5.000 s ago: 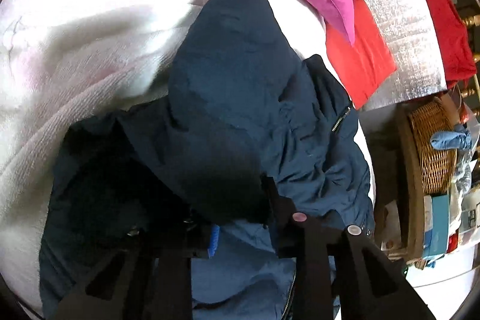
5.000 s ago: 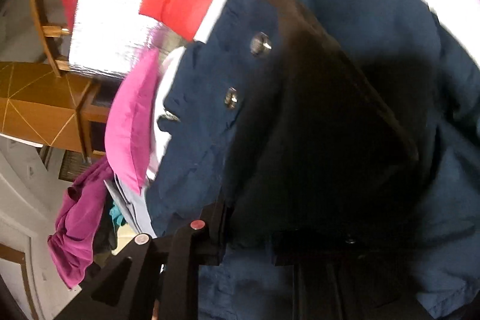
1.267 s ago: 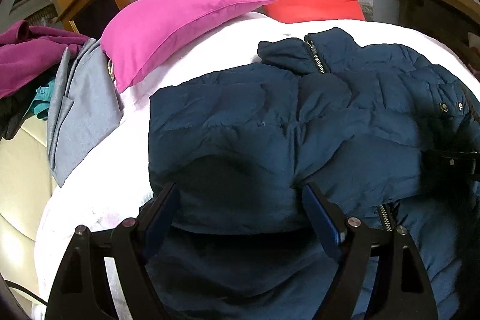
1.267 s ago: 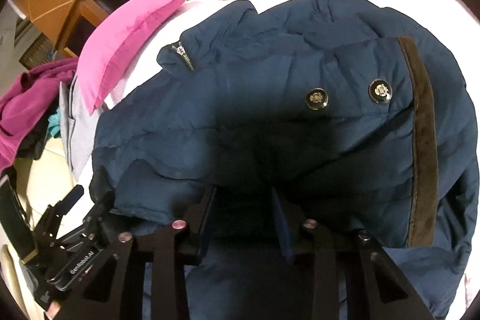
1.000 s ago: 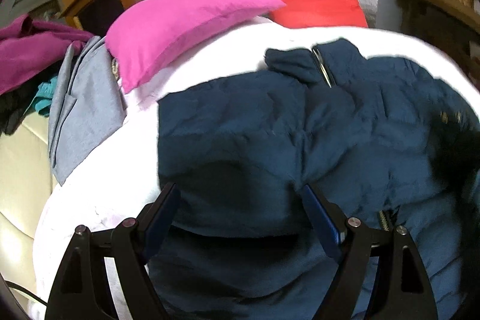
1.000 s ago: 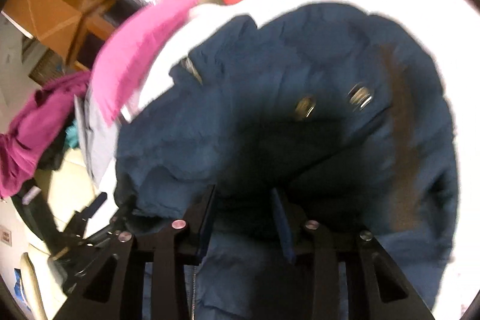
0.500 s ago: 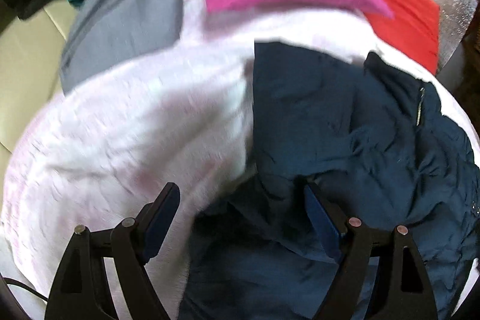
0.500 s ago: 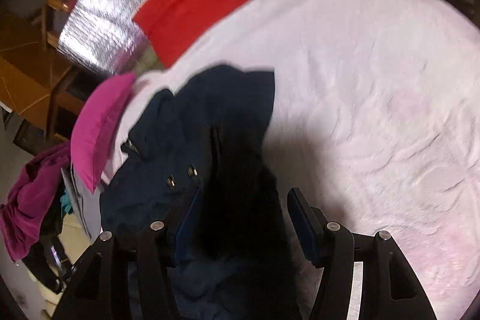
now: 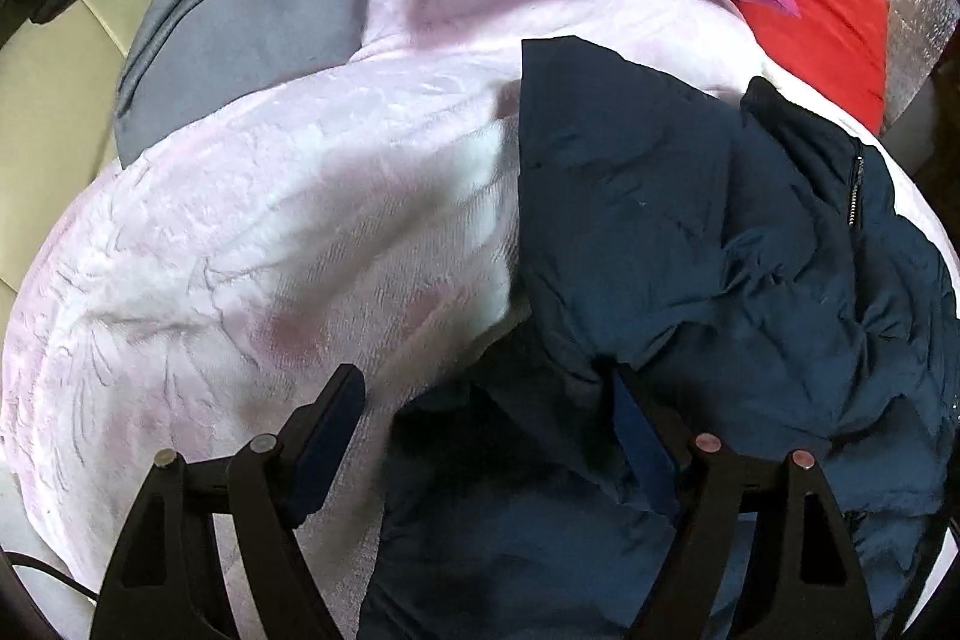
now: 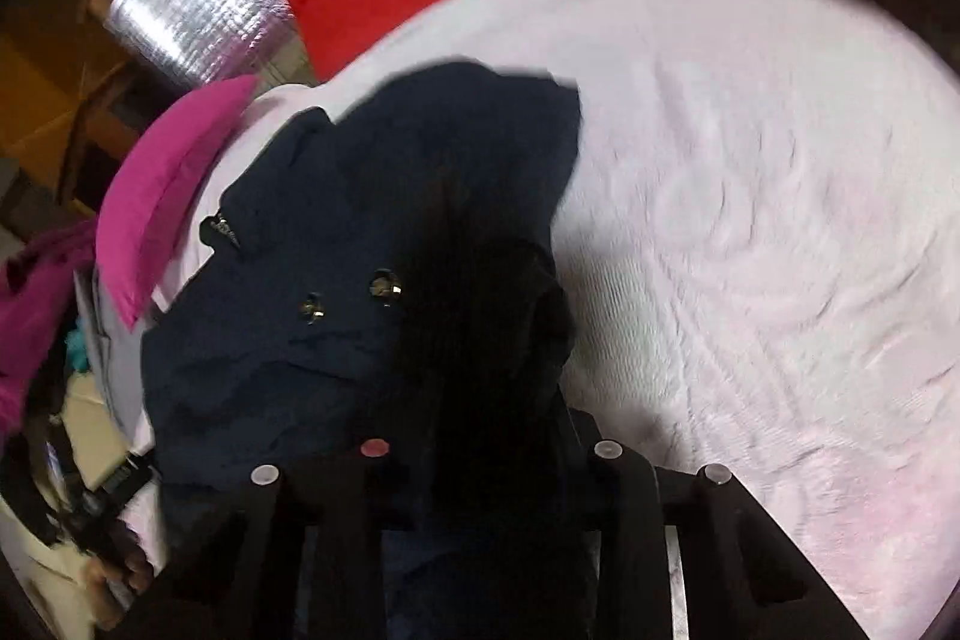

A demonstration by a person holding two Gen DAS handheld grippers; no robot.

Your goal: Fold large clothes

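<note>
The left gripper [image 9: 480,436] has its fingers spread wide and gripping nothing, one over the pale blanket [image 9: 270,244], the other at the edge of the navy jacket [image 9: 690,232] that lies ahead and to their right. The right gripper [image 10: 480,436] has just been closing; its fingers stand narrow with dark jacket cloth between them, seemingly pinched for a fold, though blur hides the contact.
</note>
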